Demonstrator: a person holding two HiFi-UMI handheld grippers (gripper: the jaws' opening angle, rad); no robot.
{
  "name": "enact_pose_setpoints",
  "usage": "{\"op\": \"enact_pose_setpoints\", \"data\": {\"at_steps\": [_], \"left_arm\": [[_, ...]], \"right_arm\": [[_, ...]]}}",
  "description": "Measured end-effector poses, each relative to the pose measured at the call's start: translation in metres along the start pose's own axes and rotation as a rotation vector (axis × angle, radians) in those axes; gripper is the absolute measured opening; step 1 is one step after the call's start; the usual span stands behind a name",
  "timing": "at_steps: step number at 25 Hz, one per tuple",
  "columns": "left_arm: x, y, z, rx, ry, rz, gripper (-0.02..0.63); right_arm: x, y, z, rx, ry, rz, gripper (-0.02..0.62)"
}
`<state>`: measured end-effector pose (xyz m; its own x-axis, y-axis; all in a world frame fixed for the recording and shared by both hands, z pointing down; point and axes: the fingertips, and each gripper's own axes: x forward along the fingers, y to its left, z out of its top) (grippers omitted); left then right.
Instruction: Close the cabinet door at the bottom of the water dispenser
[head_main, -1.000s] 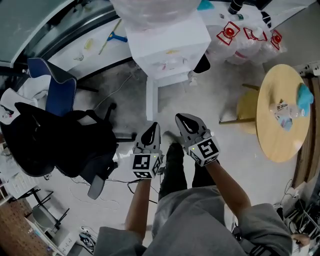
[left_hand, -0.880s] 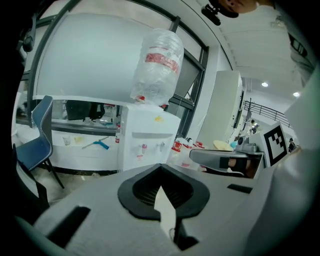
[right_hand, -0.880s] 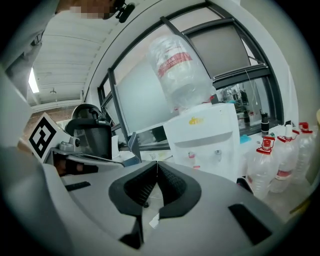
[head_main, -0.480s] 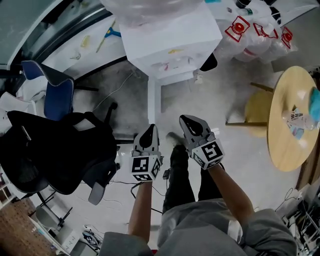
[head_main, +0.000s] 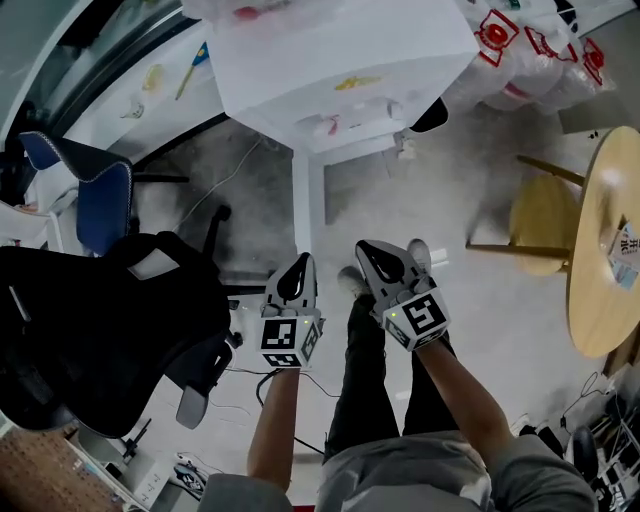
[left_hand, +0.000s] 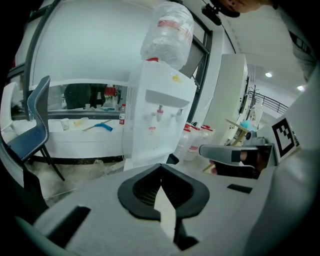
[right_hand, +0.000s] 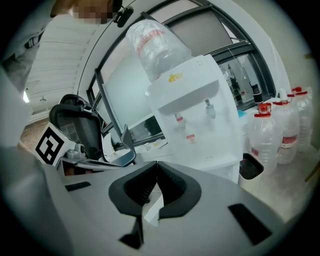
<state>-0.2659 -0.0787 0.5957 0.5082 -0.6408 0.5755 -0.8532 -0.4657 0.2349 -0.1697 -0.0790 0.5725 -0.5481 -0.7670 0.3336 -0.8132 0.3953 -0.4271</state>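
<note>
The white water dispenser (head_main: 340, 70) stands ahead of me, with a clear bottle (left_hand: 167, 32) on top. Its bottom cabinet door (head_main: 304, 205) hangs open, a thin white panel edge-on that points toward me. My left gripper (head_main: 302, 262) is shut and holds nothing, a short way in front of the door's free edge. My right gripper (head_main: 364, 247) is beside it to the right, also shut and holding nothing. Neither touches the door. Both gripper views face the dispenser front (right_hand: 197, 125) with its two taps.
A black office chair (head_main: 90, 330) stands close on my left, a blue chair (head_main: 95, 190) behind it. Right of me are a yellow stool (head_main: 540, 215) and a round wooden table (head_main: 610, 260). Several water jugs (head_main: 520, 50) sit right of the dispenser. Cables (head_main: 250, 375) lie on the floor.
The person has stepped toward the dispenser, so it and the open door look nearer and larger. Both grippers stay shut, side by side.
</note>
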Motion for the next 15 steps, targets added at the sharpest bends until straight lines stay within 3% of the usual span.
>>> {"op": "enact_pose_setpoints", "data": {"at_steps": [4,10,15], "left_arm": [[0.016,0.012,-0.022,-0.005,0.017,0.003,0.008],[0.046,0.052,-0.066,-0.063,0.023,0.071,0.008],[0.07,0.083,-0.102,-0.049,0.058,0.094,0.008]], "right_arm": [[0.009,-0.004,-0.022,0.025,0.014,0.001,0.009],[0.016,-0.011,-0.053,0.034,0.041,-0.015,0.009],[0.019,-0.02,-0.078,0.059,0.048,-0.047,0.009]]}}
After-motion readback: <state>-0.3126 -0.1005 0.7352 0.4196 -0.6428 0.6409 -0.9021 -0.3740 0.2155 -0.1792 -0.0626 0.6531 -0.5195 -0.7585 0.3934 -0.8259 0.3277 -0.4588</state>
